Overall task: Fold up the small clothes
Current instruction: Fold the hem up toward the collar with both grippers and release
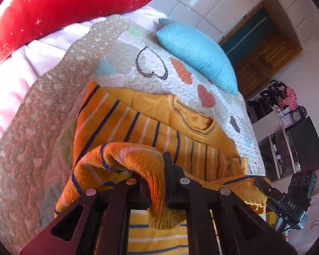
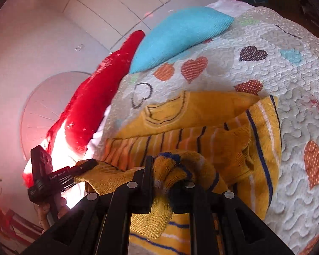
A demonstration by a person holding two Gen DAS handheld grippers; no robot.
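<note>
A small orange knit sweater (image 1: 151, 123) with navy and white stripes lies on the quilted bed, collar toward the pillows. My left gripper (image 1: 157, 189) is shut on a bunched lower edge of the sweater, lifted above the rest. My right gripper (image 2: 170, 178) is shut on another bunched part of the same hem (image 2: 172, 167). The sweater's body (image 2: 191, 123) spreads ahead of it, one striped sleeve folded at the right. Each gripper shows in the other's view: the right one (image 1: 263, 184) and the left one (image 2: 89, 165), both pinching the hem.
The white quilt (image 2: 276, 68) with heart patches covers the bed. A blue pillow (image 1: 197, 51) and a red pillow (image 1: 59, 10) lie beyond the sweater. White wardrobe doors stand behind. Shelves with clutter (image 1: 287, 114) stand at the right.
</note>
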